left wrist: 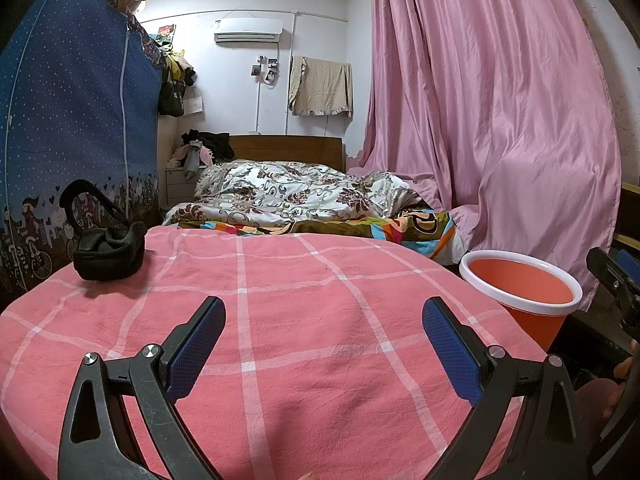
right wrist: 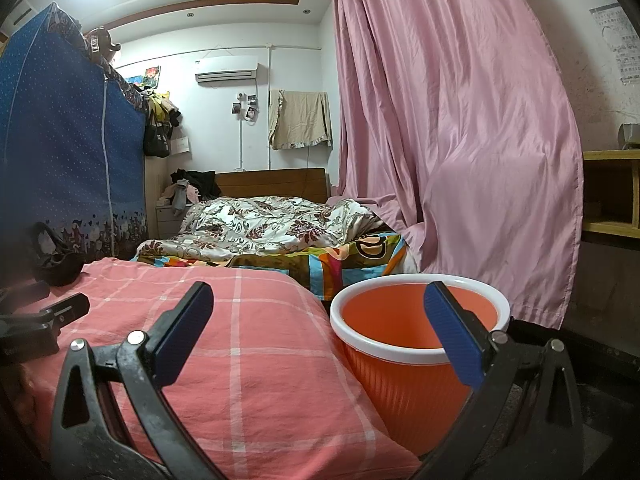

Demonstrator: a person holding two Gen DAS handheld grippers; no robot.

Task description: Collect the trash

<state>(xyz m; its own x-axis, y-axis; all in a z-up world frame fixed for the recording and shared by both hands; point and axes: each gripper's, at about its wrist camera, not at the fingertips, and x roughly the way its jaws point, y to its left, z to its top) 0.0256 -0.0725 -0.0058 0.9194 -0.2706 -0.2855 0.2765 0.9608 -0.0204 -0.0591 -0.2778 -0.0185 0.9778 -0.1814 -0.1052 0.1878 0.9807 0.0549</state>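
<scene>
The pink checked cloth [left wrist: 304, 320] is being shown spread over the table, bare except for a black pouch [left wrist: 108, 252] sitting at its far left corner. No trash piece is being seen anywhere on it in either view (possibly already binned, cannot tell). The orange bin [right wrist: 404, 384] is standing upright just beside the table's right edge, mouth pointing straight up, long axis vertical; nothing is being seen inside, though its bottom is hidden. The left tongs [left wrist: 324, 344] are being held wide open over the cloth, nothing gripped. The right tongs [right wrist: 320, 340] are being held equally wide, empty, straddling the cloth edge and the bin rim. Judged step: trash is being searched for. It is being done best by sweeping both cameras across the cloth and floor, keeping the tongs open, approaching any piece across its narrow side.
</scene>
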